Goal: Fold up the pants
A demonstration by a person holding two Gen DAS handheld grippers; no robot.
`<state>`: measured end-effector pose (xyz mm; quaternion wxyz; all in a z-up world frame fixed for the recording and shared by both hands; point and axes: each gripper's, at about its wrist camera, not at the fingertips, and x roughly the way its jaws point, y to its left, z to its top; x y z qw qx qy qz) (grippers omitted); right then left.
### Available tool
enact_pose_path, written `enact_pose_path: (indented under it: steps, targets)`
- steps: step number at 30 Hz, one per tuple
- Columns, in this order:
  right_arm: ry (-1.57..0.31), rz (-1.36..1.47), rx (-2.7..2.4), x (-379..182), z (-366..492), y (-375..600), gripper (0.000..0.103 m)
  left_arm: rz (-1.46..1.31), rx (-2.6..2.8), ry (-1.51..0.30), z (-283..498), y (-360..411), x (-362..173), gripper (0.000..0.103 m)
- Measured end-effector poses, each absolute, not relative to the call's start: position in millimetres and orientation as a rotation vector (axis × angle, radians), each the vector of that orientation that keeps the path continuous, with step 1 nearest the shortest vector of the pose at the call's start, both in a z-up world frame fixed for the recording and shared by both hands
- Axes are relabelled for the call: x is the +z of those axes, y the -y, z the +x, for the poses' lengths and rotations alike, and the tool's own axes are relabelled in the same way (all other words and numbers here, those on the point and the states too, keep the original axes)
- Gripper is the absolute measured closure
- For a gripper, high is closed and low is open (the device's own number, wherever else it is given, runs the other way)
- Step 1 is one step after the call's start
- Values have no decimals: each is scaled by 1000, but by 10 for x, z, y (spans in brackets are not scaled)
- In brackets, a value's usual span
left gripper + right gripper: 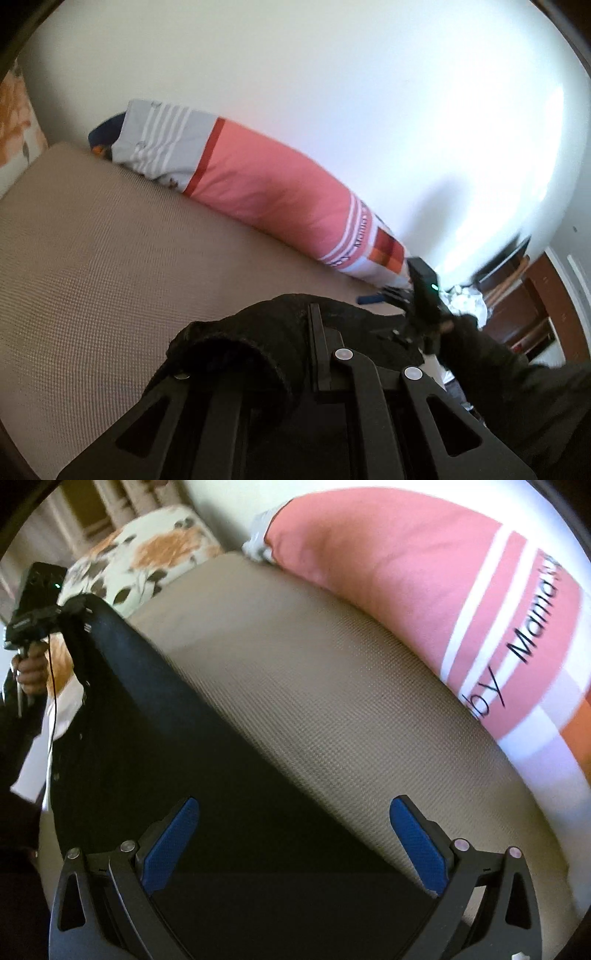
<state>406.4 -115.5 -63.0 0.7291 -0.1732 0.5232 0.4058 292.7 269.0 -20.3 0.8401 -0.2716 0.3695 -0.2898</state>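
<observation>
The left gripper (317,332) has its jaws closed on a bunched fold of the black pants (229,354), which drape over its fingers and hide the tips. From the right wrist view, that same gripper (74,603) holds a corner of the pants (155,760) lifted off the surface, the cloth stretching from it down toward the right gripper (295,838). The right gripper's blue pads (170,845) stand wide apart, nothing pressed between them; the dark cloth lies below and between them, mostly toward the left pad. Whether the pads touch it cannot be told. Beyond the fingers spreads the beige textured mattress (314,686), bare to the right of the pants. At its far edge a long pink bolster pillow (406,572) lies against the white wall (332,92). A floral cushion (147,557) sits past the mattress's left corner.
</observation>
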Motion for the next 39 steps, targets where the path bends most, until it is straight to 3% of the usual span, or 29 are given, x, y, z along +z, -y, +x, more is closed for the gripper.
enact_pose_path:
  steps: [2, 6, 10, 13, 15, 17, 21, 30, 39]
  targets:
    - [-1203, -390, 949, -669, 4159, 1205, 14, -580, -610, -776, 2868, -2732, -175, 94]
    - [-1287, -442, 988, -817, 4235, 1314, 22, -571, -586, -787, 2867, -2717, -147, 94]
    - [-1339, -493, 987, -952, 4255, 1402, 44, -549, -571, -802, 2886, -2689, -121, 94]
    - [-1316, -506, 992, -948, 4236, 1462, 53, -528, -559, -815, 2888, -2658, -116, 94]
    - [-1297, -513, 981, -949, 4212, 1469, 67, -529, -555, -823, 2901, -2647, -119, 94]
    - [-1278, -523, 951, -930, 4162, 1486, 90, -497, -547, -831, 2909, -2606, -126, 94]
    - [-1167, -564, 824, -779, 3913, 1437, 95, -456, -524, -835, 2921, -2571, -134, 94]
    - [-921, -534, 534, -13, 2795, 1538, 95, -389, -562, -817, 2626, -2606, 88, 94]
    - [-904, -442, 499, 229, 1369, 1769, 96, -323, -664, -833, 1608, -2635, 235, 93]
